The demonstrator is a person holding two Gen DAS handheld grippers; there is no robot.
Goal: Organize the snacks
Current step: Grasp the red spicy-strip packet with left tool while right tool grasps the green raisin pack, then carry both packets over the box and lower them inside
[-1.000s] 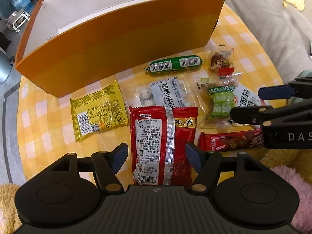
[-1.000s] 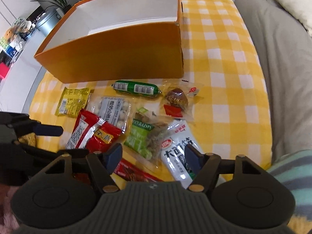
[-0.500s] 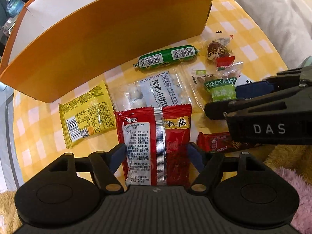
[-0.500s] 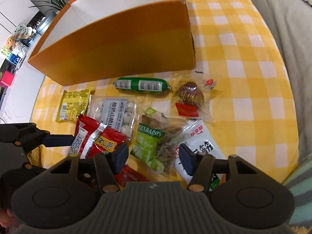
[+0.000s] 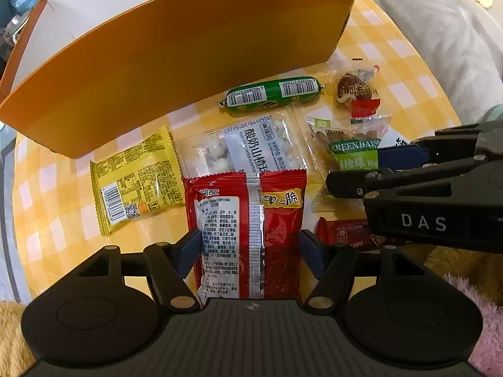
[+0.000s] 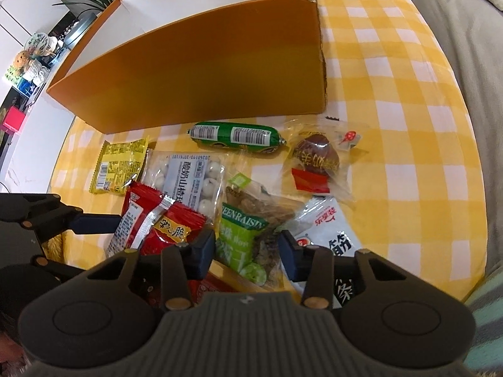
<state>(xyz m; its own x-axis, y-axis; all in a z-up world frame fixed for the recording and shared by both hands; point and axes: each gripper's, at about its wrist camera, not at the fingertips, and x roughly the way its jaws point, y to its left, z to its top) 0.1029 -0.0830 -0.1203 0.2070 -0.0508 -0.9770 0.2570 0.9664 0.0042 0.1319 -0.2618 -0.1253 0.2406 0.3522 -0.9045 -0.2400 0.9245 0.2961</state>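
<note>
Both grippers are at the grasping step. Left gripper (image 5: pixel 250 249) brackets the red packet (image 5: pixel 248 220), jaws apart; right gripper (image 6: pixel 248 251) is open around the raisin bag (image 6: pixel 243 235). Next: close, lift toward the orange box (image 5: pixel 176 62) at upper frame

Bright, even indoor light, sharp focus, strong fisheye bending and dark corners at the edges.

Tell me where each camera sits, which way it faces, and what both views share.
Left wrist: behind the left claw, looking forward and down at the red snack packet between its fingers; the right claw enters from the right.
Right wrist: behind the right claw, looking forward and down at the green raisin bag; the left claw's finger shows at left.
Shared: the orange box, green sausage, yellow packet and checkered tablecloth.
</note>
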